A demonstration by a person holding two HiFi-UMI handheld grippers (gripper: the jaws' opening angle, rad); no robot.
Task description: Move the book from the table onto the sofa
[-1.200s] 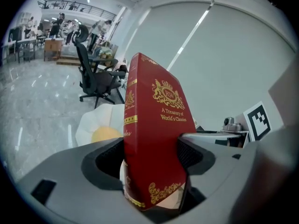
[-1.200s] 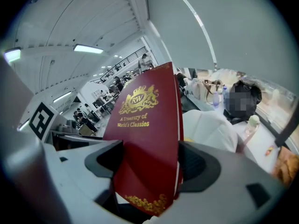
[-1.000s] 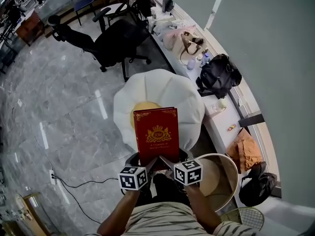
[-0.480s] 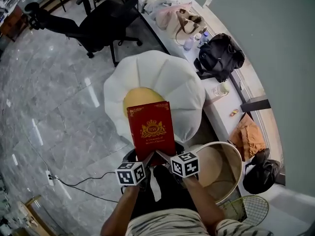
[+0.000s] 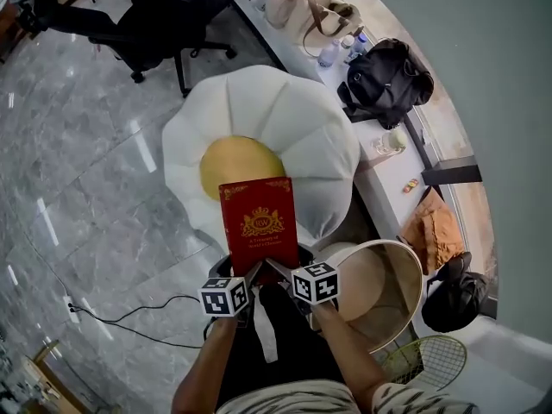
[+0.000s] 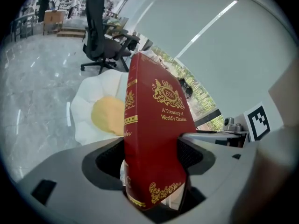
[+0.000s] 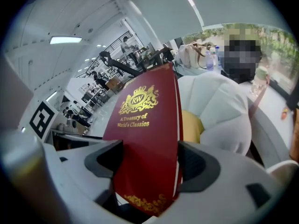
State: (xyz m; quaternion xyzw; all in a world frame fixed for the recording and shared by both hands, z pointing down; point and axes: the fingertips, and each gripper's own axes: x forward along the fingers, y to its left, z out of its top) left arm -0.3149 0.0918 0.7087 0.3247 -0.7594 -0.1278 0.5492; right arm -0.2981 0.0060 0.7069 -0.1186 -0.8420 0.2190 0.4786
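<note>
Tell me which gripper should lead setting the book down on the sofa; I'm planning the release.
Left, marginally. The left gripper and right gripper are both shut on the book's near edge, but in the head view the sofa has its yellow centre slightly toward the left gripper's side.

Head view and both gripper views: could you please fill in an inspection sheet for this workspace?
Surface: grey marble floor; white counter along the wall.
Job's things: red book held in the air, cover toward the head camera, near the flower-shaped sofa; not yet set down.
Clutter: black bag, beige handbag, bottles and cup on the counter.
Tools: left tool and right tool both shut on the book's lower end.
Cables: one black cable on the floor.
Surroundings: black office chair beyond the sofa; round tub beside the person.
</note>
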